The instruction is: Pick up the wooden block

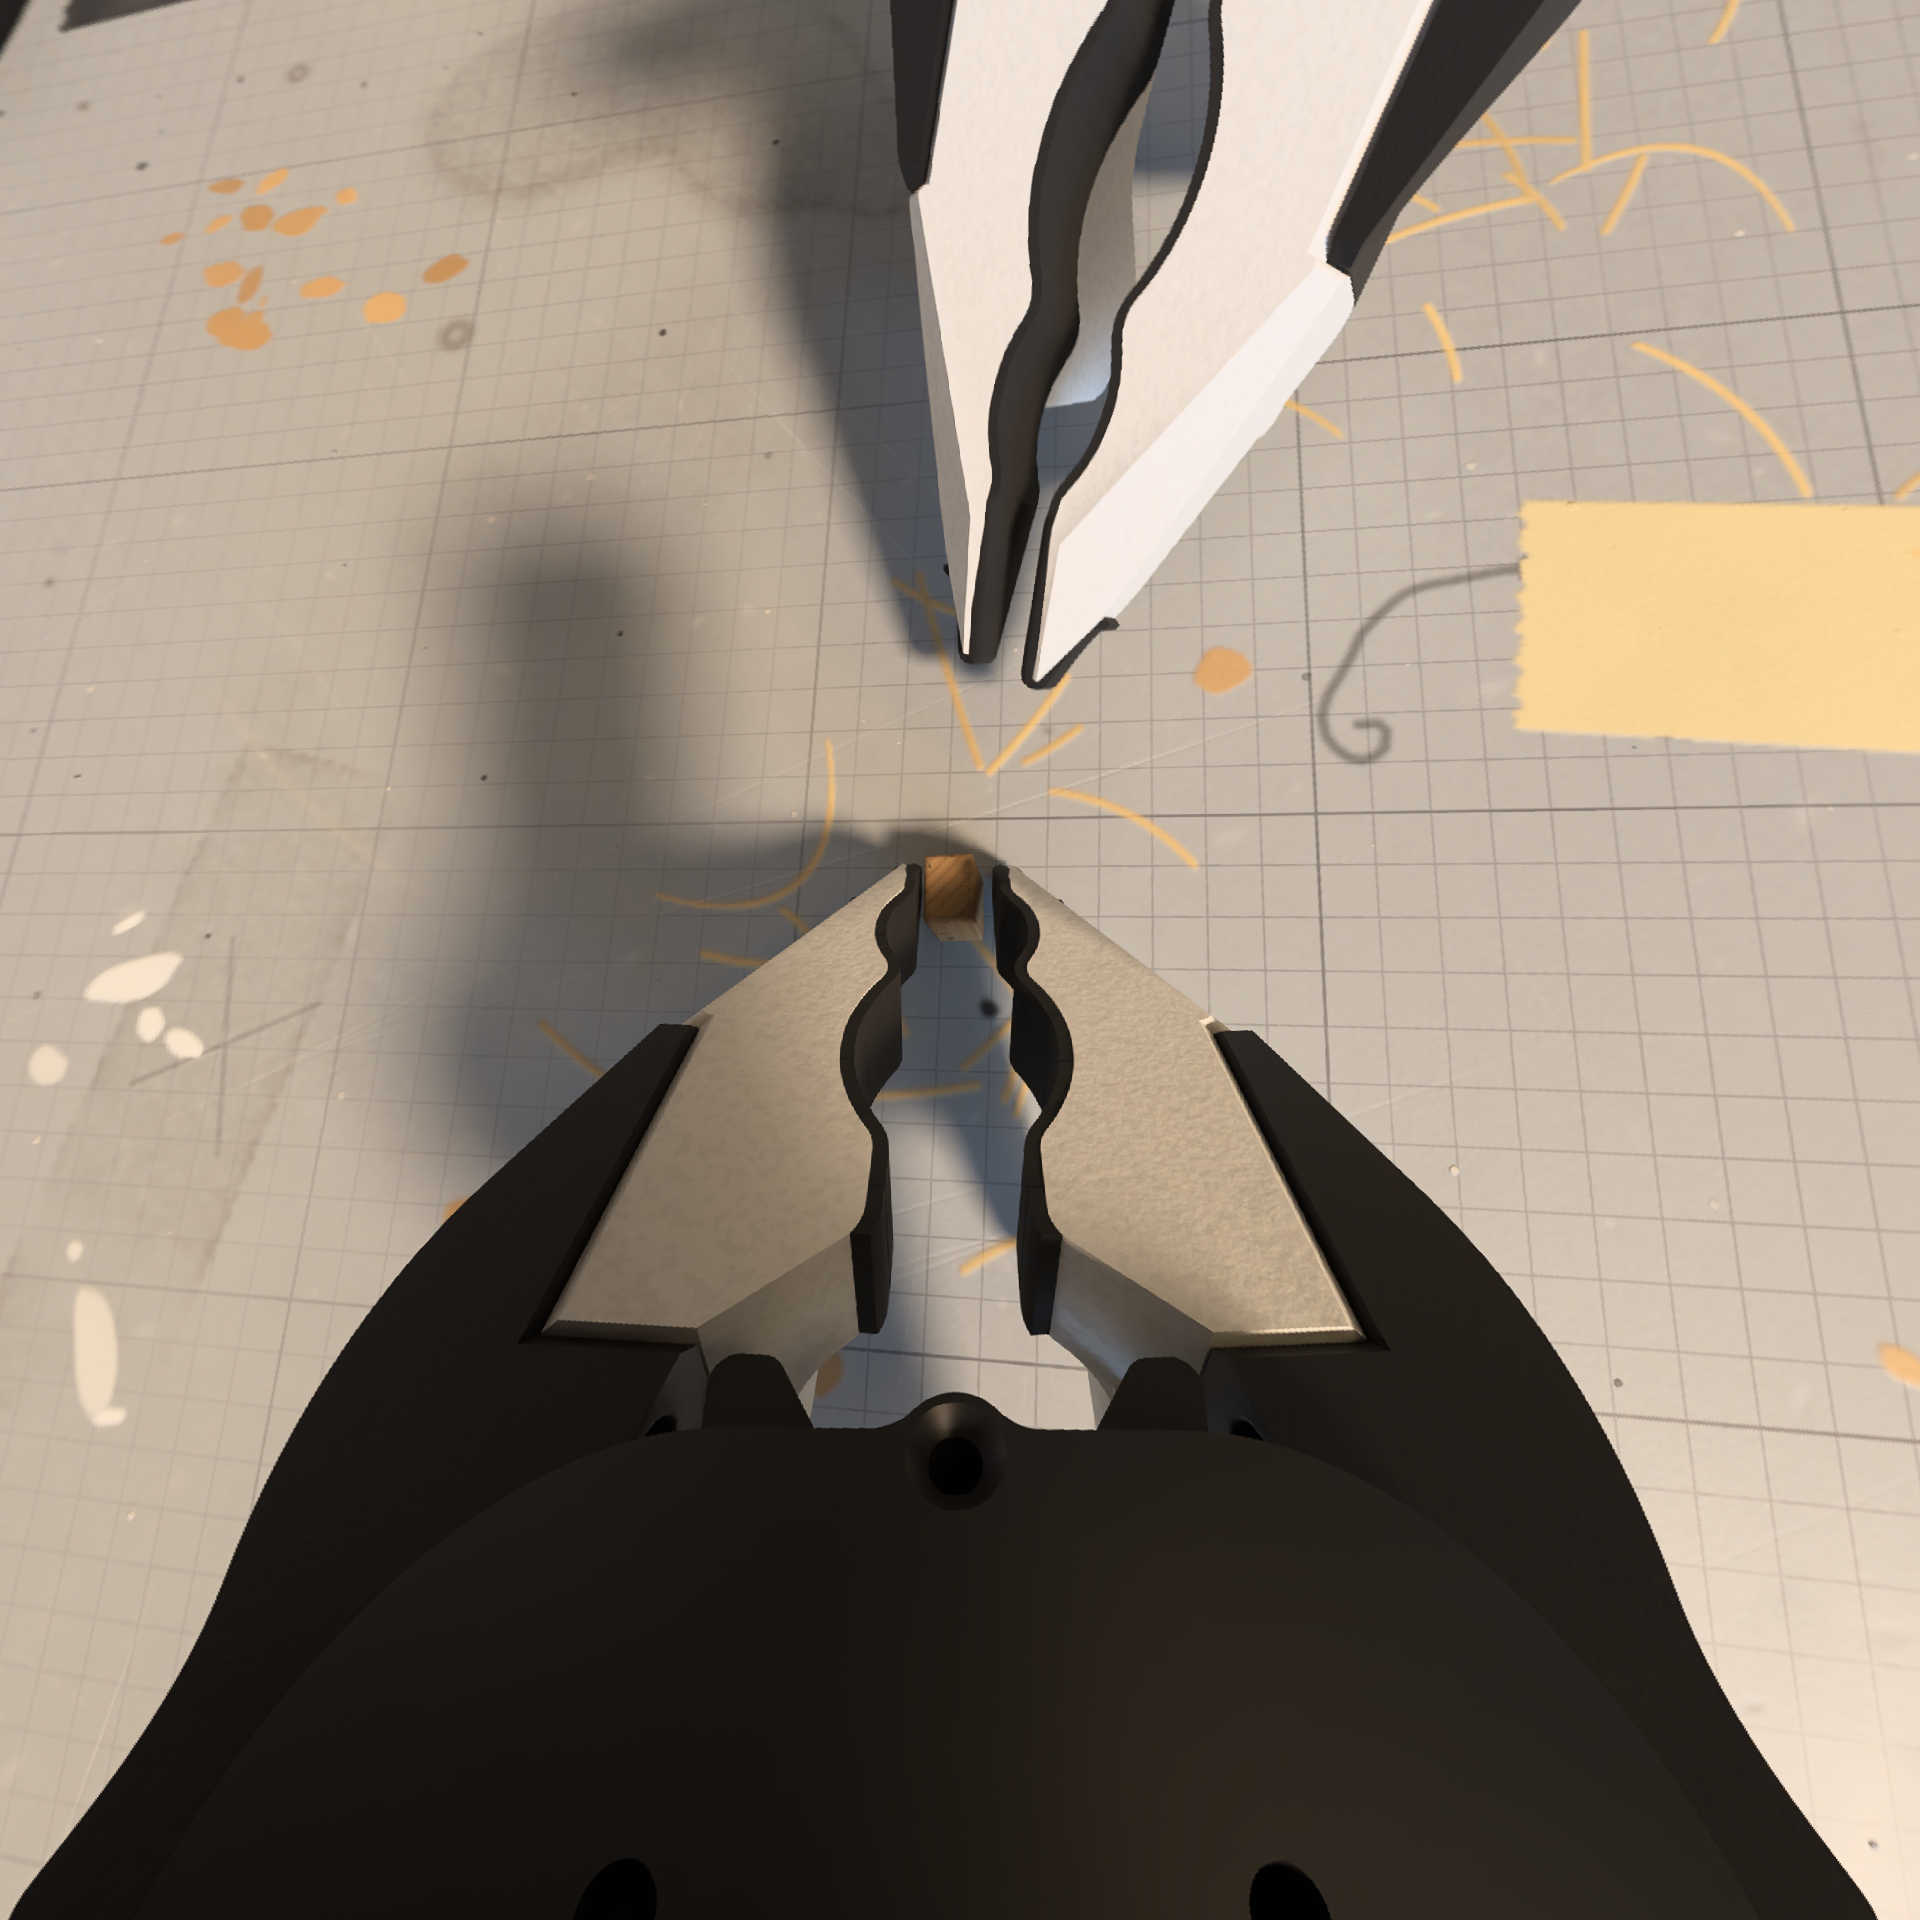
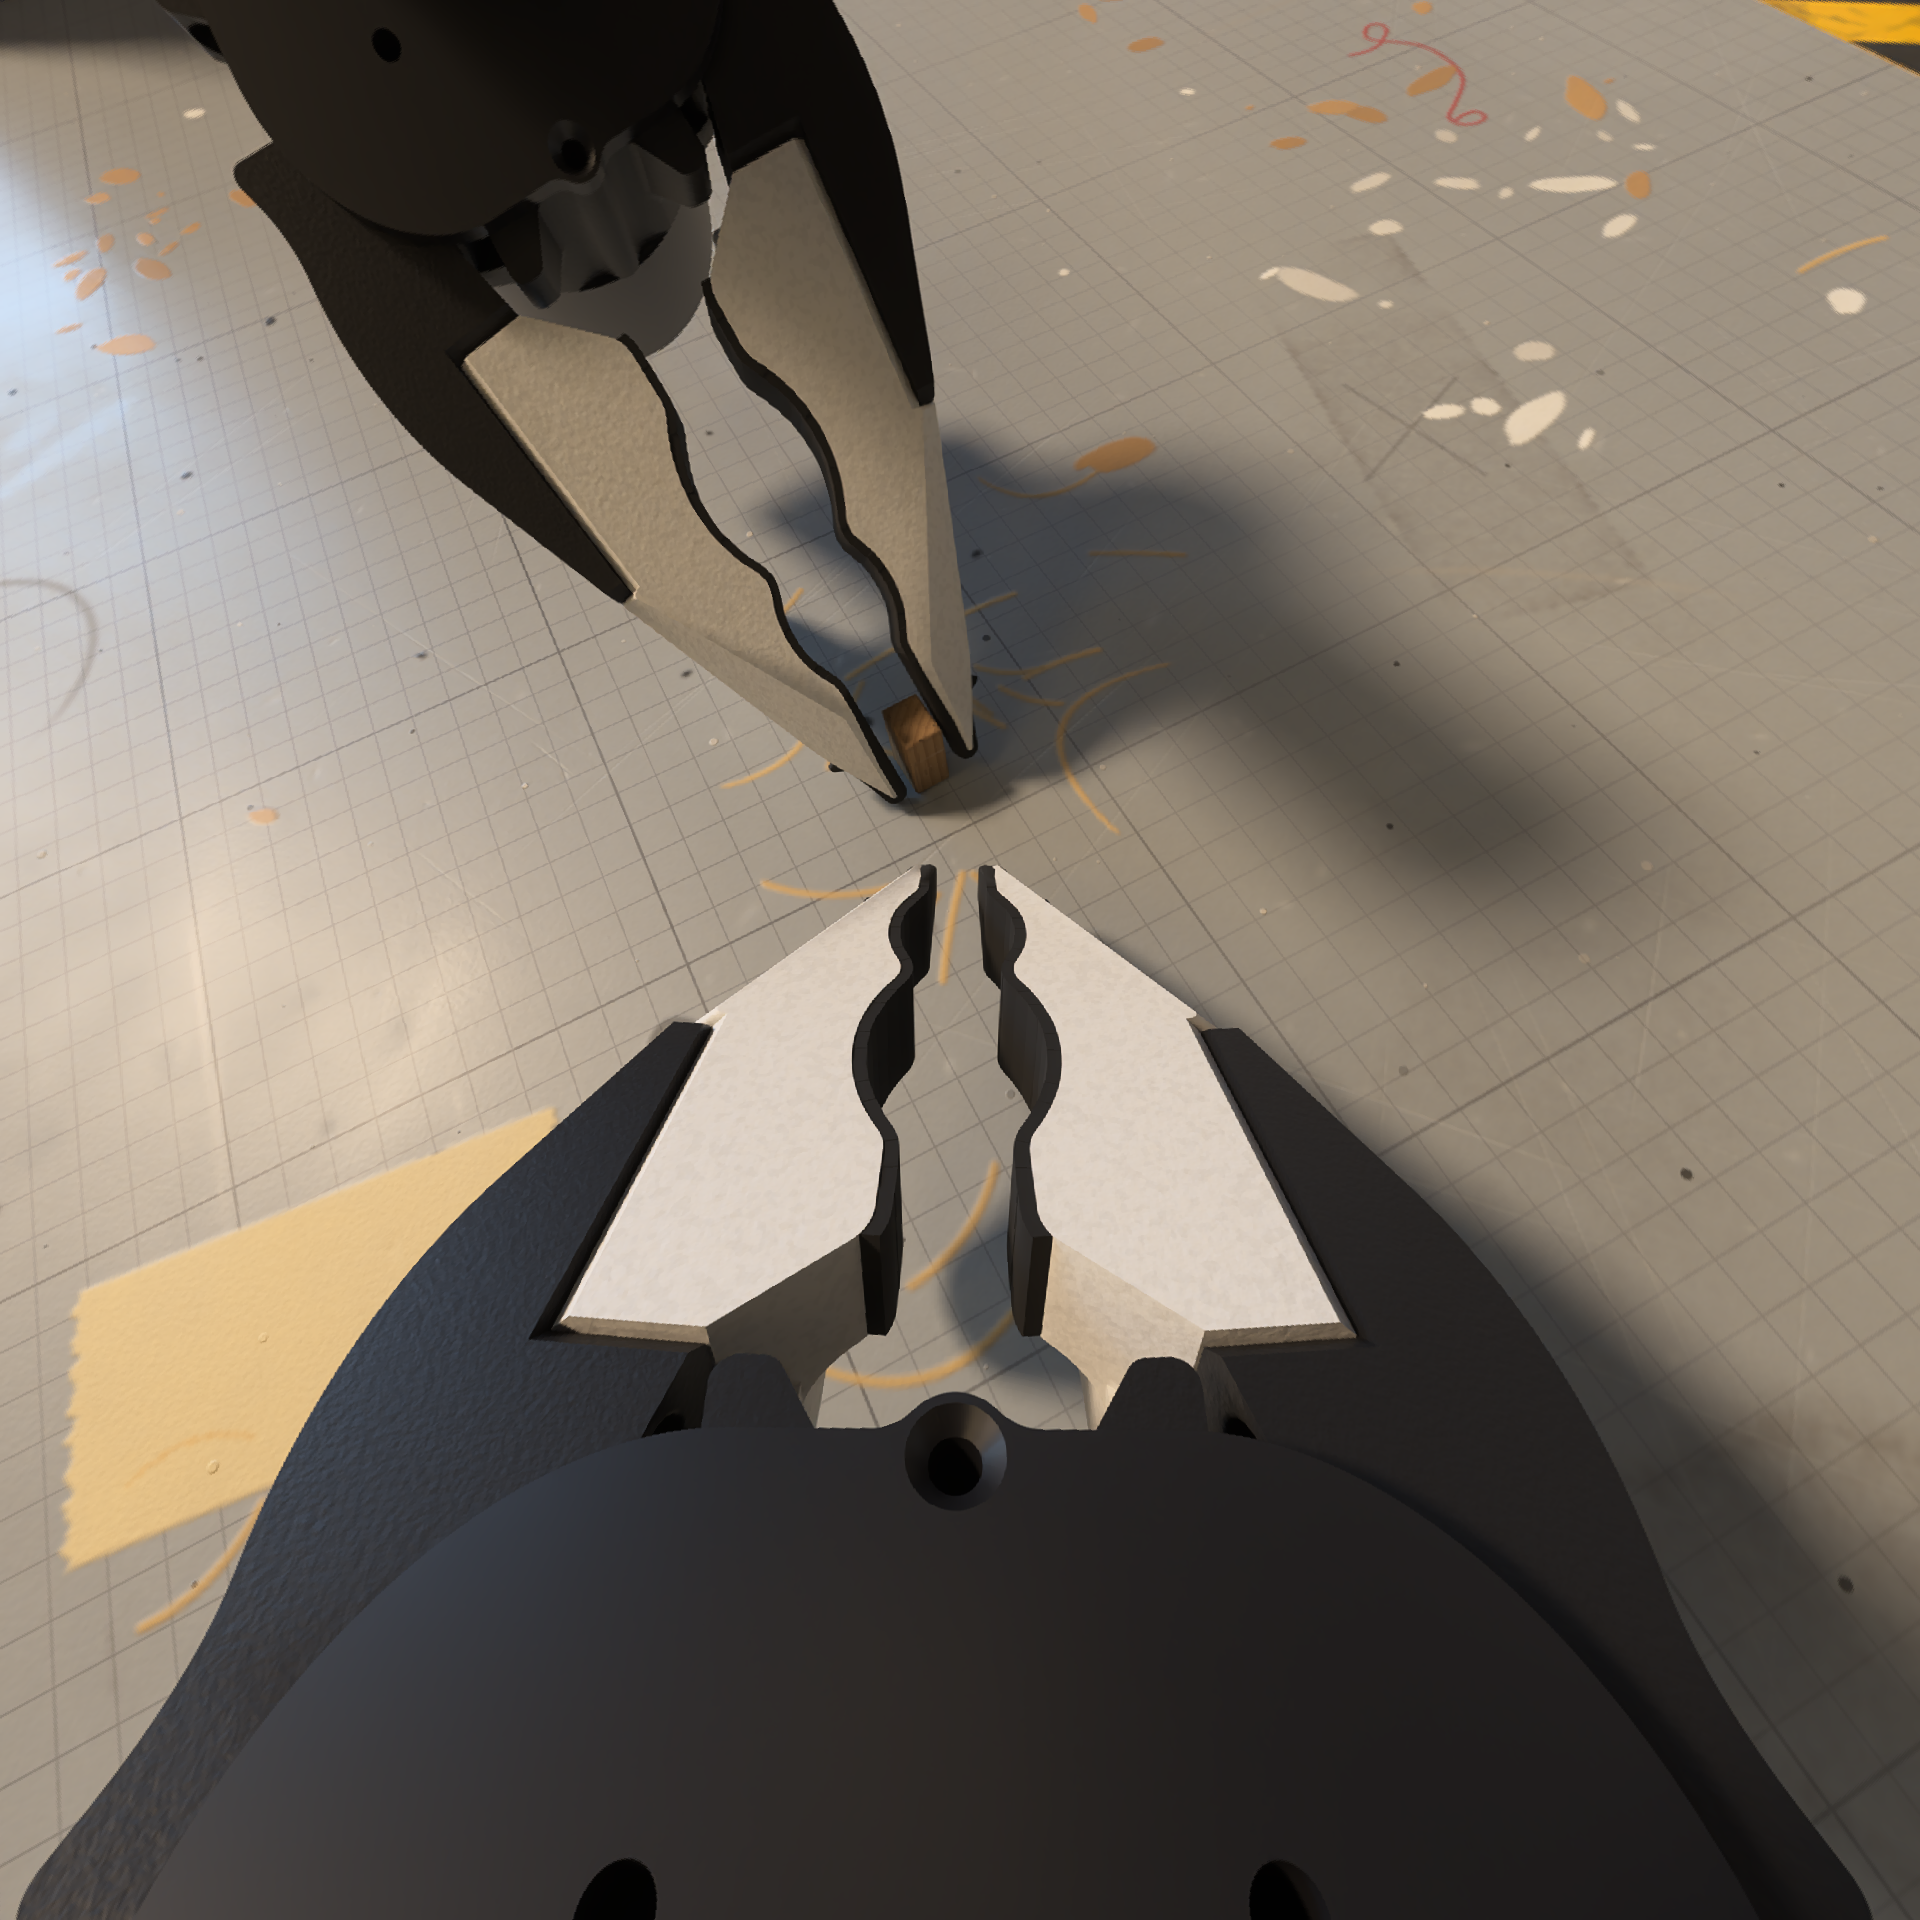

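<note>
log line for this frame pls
stage: grasp | left gripper: straddles block, small gaps both sides, open | block: on mat | right gripper: nearly closed, empty, facing block

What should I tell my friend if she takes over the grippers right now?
Left gripper: tips down at the mat, one finger on each side of the wooden block. A thin gap shows on at least one side, so it does not look squeezed yet.
Right gripper: empty, nearly closed, tips just short of the block and facing the left gripper.
Wooden block: small, standing upright on the grey cutting mat, between the left fingertips.
Done: left gripper is lined up around the block.
Left: close the left fingers on the block, then lift it. The right gripper probably isn't needed.
</note>
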You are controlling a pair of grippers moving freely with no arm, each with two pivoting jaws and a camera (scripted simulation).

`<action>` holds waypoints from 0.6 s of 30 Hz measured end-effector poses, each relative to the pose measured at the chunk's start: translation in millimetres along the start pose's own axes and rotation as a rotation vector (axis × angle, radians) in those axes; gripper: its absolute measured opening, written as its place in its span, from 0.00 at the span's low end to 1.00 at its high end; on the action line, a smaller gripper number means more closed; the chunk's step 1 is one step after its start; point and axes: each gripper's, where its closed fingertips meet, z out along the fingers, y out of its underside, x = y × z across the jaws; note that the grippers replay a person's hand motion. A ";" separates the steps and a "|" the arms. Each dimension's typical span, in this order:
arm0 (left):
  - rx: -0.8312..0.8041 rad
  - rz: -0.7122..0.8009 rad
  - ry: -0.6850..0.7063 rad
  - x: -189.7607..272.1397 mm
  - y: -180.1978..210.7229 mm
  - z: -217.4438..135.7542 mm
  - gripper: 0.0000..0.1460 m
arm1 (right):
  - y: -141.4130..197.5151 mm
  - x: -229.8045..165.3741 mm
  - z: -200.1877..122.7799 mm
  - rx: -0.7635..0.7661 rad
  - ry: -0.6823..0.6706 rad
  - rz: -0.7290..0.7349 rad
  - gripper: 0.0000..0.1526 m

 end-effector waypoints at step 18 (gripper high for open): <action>0.168 0.556 -0.381 -25.0 -6.3 -33.8 0.06 | 8.7 5.1 -8.6 0.001 0.046 0.074 0.06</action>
